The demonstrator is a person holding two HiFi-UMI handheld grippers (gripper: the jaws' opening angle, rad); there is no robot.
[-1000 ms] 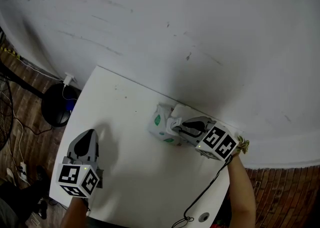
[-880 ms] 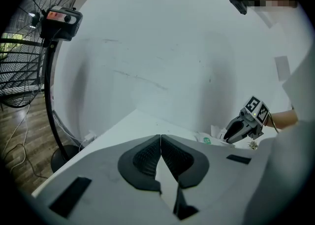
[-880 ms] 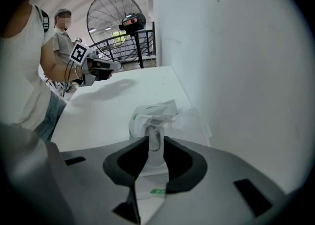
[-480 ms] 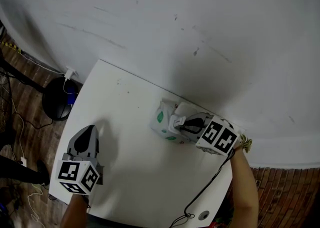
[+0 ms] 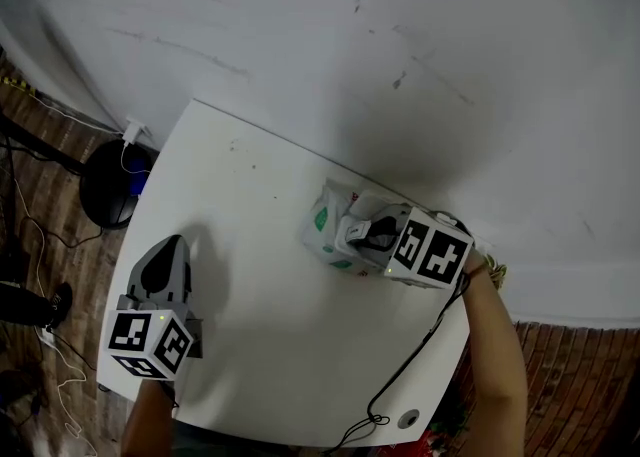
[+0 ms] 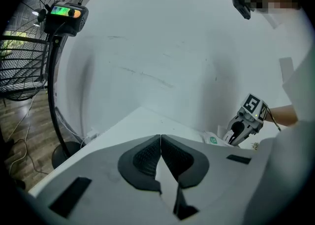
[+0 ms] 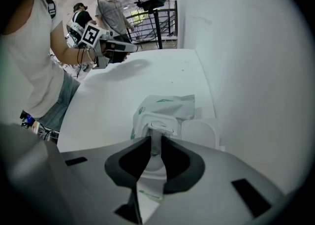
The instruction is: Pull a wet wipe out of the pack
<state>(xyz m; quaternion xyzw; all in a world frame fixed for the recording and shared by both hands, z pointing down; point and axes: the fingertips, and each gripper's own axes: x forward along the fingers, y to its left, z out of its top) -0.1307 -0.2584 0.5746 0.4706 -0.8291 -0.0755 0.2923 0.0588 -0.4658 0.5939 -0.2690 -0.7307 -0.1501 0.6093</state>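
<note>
Right gripper point(image 7: 155, 141) clamped on wet wipe point(image 7: 156, 131) just where it rises from the pack's opening. Pack point(image 5: 324, 223) lies on white table point(image 5: 240, 215), far right side, near the wall point(image 5: 400, 45). Lid point(image 7: 200, 129) flipped open to the right. Left gripper point(image 6: 160, 139) at table's near left, jaws together, nothing between, well apart from pack.

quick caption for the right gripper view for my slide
Right gripper pinching a wet wipe at the mouth of the open pack on a white table.
</note>
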